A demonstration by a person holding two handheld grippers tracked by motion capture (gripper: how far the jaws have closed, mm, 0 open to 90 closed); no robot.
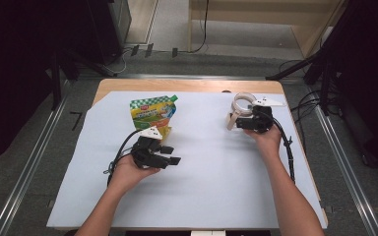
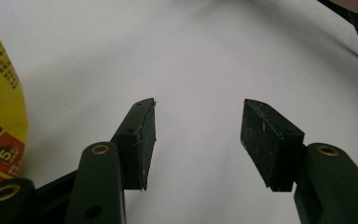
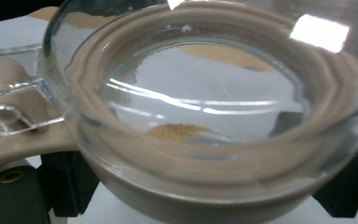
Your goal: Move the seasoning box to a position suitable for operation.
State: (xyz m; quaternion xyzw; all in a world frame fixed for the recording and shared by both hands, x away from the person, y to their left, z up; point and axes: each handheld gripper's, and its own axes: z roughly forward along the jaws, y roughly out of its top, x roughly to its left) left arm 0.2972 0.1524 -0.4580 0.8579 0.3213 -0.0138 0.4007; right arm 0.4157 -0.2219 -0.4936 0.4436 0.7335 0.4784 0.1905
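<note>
A green and yellow printed pouch (image 1: 153,114) lies flat on the pale sheet, left of middle; its yellow edge (image 2: 0,107) borders the left gripper view. Just below the pouch, my left gripper (image 1: 171,155) (image 2: 198,135) rests open over bare sheet, nothing between its pads. At the right, my right gripper (image 1: 238,119) (image 3: 205,196) is shut on a clear round container with a beige rim and a side tab (image 1: 243,104) (image 3: 196,112). Its jaws press on the container's two sides. A little brownish powder lies inside.
A pale blue-white sheet (image 1: 216,167) covers most of the wooden table (image 1: 187,86). Metal rails run along the floor on both sides, and dark stands and cables stand beyond the table's far corners. A cable trails from each gripper.
</note>
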